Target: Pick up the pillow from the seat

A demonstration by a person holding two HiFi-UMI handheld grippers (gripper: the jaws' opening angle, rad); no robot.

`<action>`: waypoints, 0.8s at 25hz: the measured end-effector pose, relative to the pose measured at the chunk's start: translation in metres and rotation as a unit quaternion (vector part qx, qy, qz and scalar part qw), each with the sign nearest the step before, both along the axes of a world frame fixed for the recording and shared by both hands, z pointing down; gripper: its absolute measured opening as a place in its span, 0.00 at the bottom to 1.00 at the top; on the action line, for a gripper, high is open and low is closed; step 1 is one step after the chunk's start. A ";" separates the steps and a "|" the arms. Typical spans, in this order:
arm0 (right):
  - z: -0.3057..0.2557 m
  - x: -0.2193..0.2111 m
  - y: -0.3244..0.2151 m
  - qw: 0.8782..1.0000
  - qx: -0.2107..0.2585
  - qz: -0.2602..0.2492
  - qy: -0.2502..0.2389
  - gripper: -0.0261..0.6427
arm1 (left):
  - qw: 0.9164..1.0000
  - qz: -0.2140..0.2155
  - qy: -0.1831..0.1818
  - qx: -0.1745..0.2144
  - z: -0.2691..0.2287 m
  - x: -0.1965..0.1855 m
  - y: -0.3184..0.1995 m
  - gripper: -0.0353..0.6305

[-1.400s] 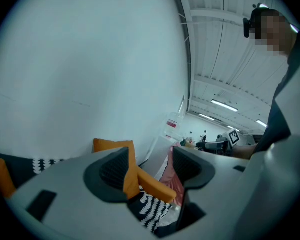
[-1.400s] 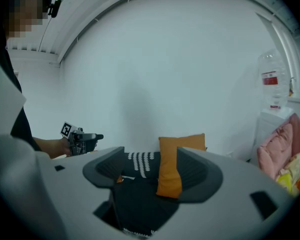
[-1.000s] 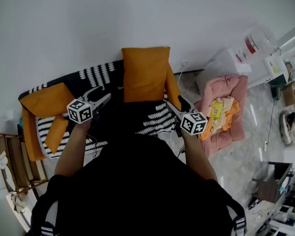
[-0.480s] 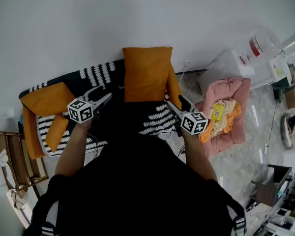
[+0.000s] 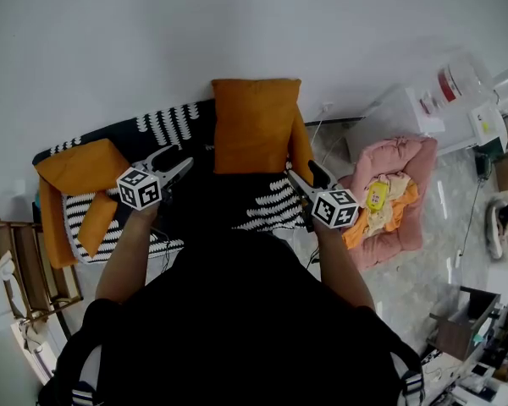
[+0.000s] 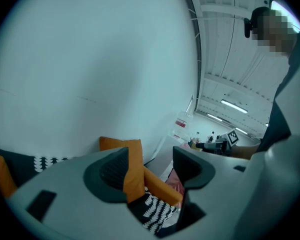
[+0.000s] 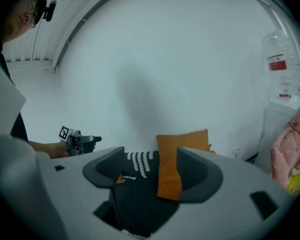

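Matt cloth pillow (image 5: 254,125); seat (image 5: 271,201) soft cloth too (printed cover); wall (image 5: 152,41) smooth, matt.

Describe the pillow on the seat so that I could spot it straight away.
Find the white wall and the black-and-white patterned seat pushed against it. Near the seat's right end, a plump, square orange pillow stands upright, leaning on the wall. The other orange piece, at the left end, lies low rather than standing.

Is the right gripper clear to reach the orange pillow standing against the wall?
Likely yes: the right gripper is open and empty, with nothing between it and the orange pillow just ahead.
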State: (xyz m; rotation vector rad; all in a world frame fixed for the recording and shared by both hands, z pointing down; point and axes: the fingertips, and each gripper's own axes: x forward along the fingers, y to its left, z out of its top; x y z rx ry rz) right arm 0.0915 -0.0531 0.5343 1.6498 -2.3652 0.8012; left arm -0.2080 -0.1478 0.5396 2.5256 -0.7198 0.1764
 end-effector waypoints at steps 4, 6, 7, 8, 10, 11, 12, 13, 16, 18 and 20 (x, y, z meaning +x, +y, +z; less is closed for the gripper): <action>0.004 0.008 -0.008 1.000 -0.005 -0.002 -0.004 0.53 | 1.000 0.001 -0.003 -0.002 0.003 0.010 -0.006 0.48; 0.005 0.011 -0.012 1.000 -0.007 -0.003 -0.005 0.53 | 1.000 0.000 -0.005 -0.004 0.004 0.014 -0.009 0.48; 0.007 0.013 -0.014 1.000 -0.008 -0.003 -0.005 0.53 | 1.000 -0.001 -0.005 -0.005 0.004 0.016 -0.010 0.48; 0.008 0.015 -0.016 1.000 -0.010 -0.004 -0.005 0.53 | 1.000 -0.002 -0.005 -0.006 0.005 0.017 -0.012 0.48; 0.010 0.019 -0.019 1.000 -0.012 -0.004 -0.006 0.53 | 1.000 -0.003 -0.007 -0.008 0.006 0.020 -0.015 0.48; 0.011 0.020 -0.021 1.000 -0.013 -0.004 -0.007 0.53 | 1.000 -0.004 -0.008 -0.009 0.007 0.021 -0.017 0.48; 0.011 0.021 -0.023 1.000 -0.014 -0.005 -0.008 0.53 | 1.000 -0.005 -0.009 -0.010 0.008 0.023 -0.019 0.48; 0.012 0.023 -0.025 1.000 -0.016 -0.006 -0.008 0.53 | 1.000 -0.006 -0.010 -0.010 0.008 0.024 -0.020 0.48; 0.013 0.029 -0.032 1.000 -0.018 -0.010 -0.007 0.53 | 1.000 -0.007 -0.014 -0.011 0.010 0.029 -0.026 0.48; 0.014 0.032 -0.037 1.000 -0.020 -0.012 -0.007 0.53 | 1.000 -0.008 -0.017 -0.012 0.011 0.033 -0.029 0.48; 0.015 0.035 -0.042 1.000 -0.022 -0.014 -0.007 0.53 | 1.000 -0.010 -0.019 -0.016 0.014 0.035 -0.031 0.48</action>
